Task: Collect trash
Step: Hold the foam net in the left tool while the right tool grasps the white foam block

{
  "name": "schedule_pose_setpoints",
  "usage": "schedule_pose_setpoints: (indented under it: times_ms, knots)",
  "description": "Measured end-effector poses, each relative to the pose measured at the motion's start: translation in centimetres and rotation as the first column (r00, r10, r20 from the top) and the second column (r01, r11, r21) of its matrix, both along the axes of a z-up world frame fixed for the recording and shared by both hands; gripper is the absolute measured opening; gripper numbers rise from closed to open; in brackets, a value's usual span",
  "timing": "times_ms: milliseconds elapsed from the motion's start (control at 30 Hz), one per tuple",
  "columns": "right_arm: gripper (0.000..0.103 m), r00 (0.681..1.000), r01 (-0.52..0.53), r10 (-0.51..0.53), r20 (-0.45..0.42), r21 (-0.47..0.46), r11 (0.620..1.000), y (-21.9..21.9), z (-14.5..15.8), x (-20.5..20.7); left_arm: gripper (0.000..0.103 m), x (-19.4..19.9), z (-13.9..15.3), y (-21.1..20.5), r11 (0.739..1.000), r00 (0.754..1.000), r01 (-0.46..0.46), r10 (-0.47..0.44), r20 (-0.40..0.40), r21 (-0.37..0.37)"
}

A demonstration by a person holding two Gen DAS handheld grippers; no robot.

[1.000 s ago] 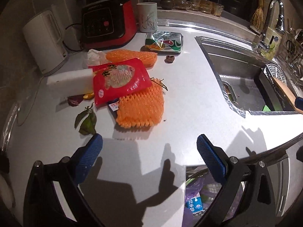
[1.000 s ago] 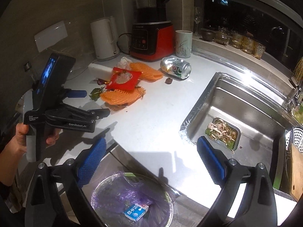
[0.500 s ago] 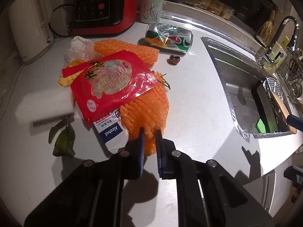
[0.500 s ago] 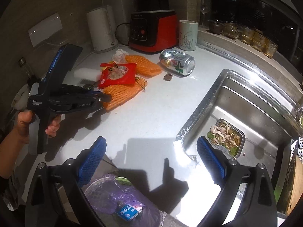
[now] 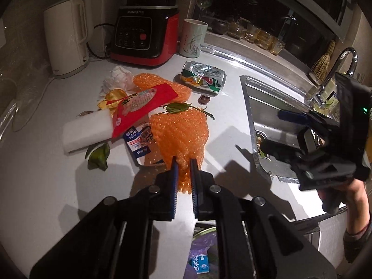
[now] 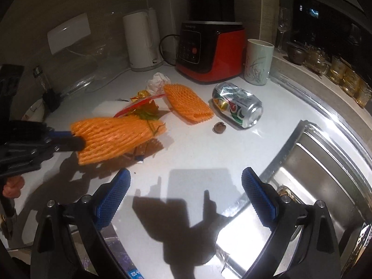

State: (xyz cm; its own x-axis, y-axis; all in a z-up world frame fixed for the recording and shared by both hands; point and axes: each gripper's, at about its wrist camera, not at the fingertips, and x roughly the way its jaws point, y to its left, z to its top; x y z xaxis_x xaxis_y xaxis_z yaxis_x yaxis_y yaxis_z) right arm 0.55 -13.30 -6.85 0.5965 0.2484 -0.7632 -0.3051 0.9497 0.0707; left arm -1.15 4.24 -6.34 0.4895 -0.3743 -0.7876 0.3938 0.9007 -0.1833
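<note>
My left gripper [image 5: 183, 169] is shut on the near edge of an orange foam fruit net [image 5: 179, 134] and holds it lifted off the white counter; it also shows in the right wrist view [image 6: 116, 134]. Under and behind it lie a red snack packet [image 5: 139, 104], a blue-and-white wipe sachet [image 5: 138, 144], a white sponge block [image 5: 86, 132], leaves [image 5: 98, 157], a second orange net [image 6: 188, 103] and a dented drink can [image 6: 239, 108]. My right gripper [image 6: 183, 195] is open and empty above the counter's front edge.
A bin lined with a purple bag [image 5: 202, 253] sits below the counter edge. A steel sink [image 6: 325, 162] lies to the right. A red blender base [image 6: 209, 48], a white kettle [image 6: 143, 39] and a cup [image 6: 258, 62] stand at the back.
My left gripper closed on the orange net and has lifted and pulled it toward the counter's front. My right gripper moved forward over the counter, still open.
</note>
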Motion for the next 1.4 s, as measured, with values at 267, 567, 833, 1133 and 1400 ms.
schedule_pose_setpoints:
  times_ms: [267, 567, 833, 1133, 1400]
  knots:
    - [0.096, 0.971, -0.236, 0.234, 0.048, 0.047, 0.971, 6.8, 1.2, 5.3, 0.010, -5.2, 1.0, 4.0, 0.992, 0.992, -0.124, 0.124, 0.016, 0.025]
    - [0.099, 0.797, -0.594, 0.603, 0.033, -0.140, 0.792, 19.9, -2.3, 10.2, 0.010, -7.1, 0.7, 9.4, 0.955, 0.957, -0.291, 0.291, 0.013, 0.062]
    - [0.097, 0.718, -0.694, 0.692, -0.082, -0.166, 0.701, 24.5, -6.4, 15.0, 0.010, -7.0, 0.2, 12.0, 0.929, 0.931, -0.364, 0.364, 0.007, 0.065]
    - [0.068, 0.667, -0.744, 0.733, -0.130, -0.173, 0.646, 25.4, -7.6, 14.9, 0.010, -6.6, -0.1, 12.9, 0.924, 0.925, -0.379, 0.380, 0.000, 0.056]
    - [0.063, 0.740, -0.672, 0.671, -0.045, -0.075, 0.736, 22.1, -4.7, 14.4, 0.010, -6.3, 0.1, 12.7, 0.928, 0.929, -0.371, 0.371, 0.002, 0.046]
